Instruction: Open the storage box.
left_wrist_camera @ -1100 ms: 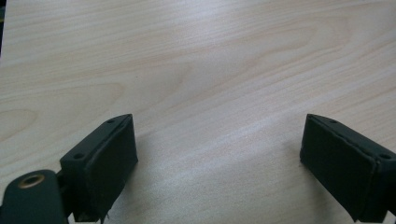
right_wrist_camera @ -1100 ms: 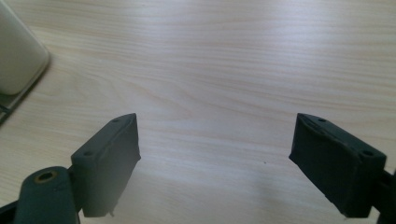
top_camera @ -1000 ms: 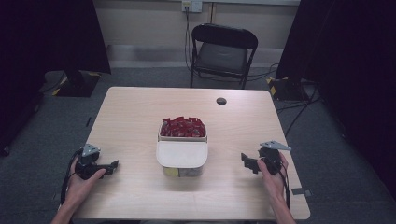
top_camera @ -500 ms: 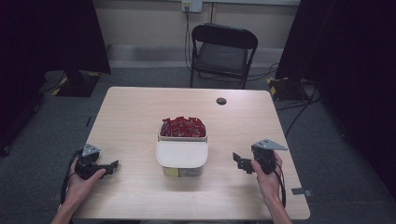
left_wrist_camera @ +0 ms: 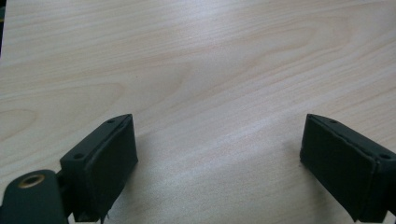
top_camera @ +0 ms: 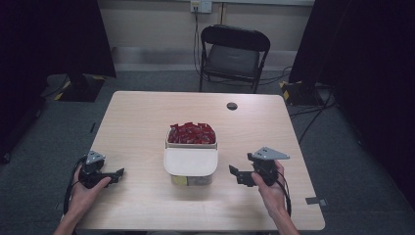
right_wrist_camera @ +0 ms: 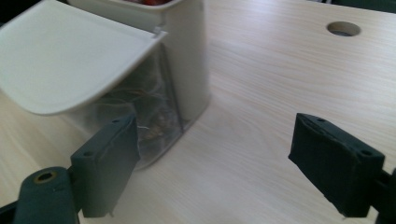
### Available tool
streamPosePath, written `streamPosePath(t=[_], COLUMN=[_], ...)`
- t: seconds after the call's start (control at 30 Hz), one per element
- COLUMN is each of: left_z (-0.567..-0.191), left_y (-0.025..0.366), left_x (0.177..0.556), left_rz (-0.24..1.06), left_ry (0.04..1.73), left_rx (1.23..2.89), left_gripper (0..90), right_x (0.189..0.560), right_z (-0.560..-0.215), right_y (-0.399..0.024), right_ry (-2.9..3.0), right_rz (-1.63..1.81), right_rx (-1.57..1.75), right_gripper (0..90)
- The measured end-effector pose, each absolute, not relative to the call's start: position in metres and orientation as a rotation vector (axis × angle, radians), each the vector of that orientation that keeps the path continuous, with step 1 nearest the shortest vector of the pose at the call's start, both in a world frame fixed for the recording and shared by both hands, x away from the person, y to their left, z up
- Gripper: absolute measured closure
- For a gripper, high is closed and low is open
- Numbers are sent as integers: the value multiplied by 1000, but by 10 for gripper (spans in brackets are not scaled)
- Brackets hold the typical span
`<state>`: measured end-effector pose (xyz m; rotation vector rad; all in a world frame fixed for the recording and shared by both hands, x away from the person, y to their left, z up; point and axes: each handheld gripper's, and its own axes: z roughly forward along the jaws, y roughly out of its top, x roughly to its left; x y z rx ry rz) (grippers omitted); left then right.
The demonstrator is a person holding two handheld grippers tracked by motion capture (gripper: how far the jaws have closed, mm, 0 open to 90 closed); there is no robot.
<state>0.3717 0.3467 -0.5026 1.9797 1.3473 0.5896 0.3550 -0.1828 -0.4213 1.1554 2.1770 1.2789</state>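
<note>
A cream container (top_camera: 191, 165) stands in the middle of the wooden table (top_camera: 147, 117), its hinged lid (top_camera: 191, 161) folded open toward the near side. Its back half holds several red packets (top_camera: 192, 132). My right gripper (top_camera: 237, 175) is open just right of the container, raised a little off the table, jaws pointing left at it. In the right gripper view the container (right_wrist_camera: 187, 70) and its lid (right_wrist_camera: 74, 60) sit just past the left jaw. My left gripper (top_camera: 117, 174) rests open near the table's front left, nothing between its jaws but bare wood (left_wrist_camera: 210, 93).
A round cable hole (top_camera: 232, 105) lies at the table's far right, also in the right gripper view (right_wrist_camera: 343, 28). A black chair (top_camera: 234, 54) stands beyond the far edge. Dark curtains flank the room.
My right gripper has moved left toward the container and risen slightly. The left gripper has stayed where it was.
</note>
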Motion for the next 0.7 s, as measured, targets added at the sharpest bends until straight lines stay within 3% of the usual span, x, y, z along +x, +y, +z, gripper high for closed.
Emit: streamPosePath(t=[0.7], left_z=[-503], left_y=[347], left_x=[372], left_rz=[589], left_ry=[1346], left_rx=[1982], left_gripper=[103], right_x=[346], right_z=[-425], right_y=[-138], right_ry=[2343], right_rz=[1330], right_rx=[1009], right_gripper=[148])
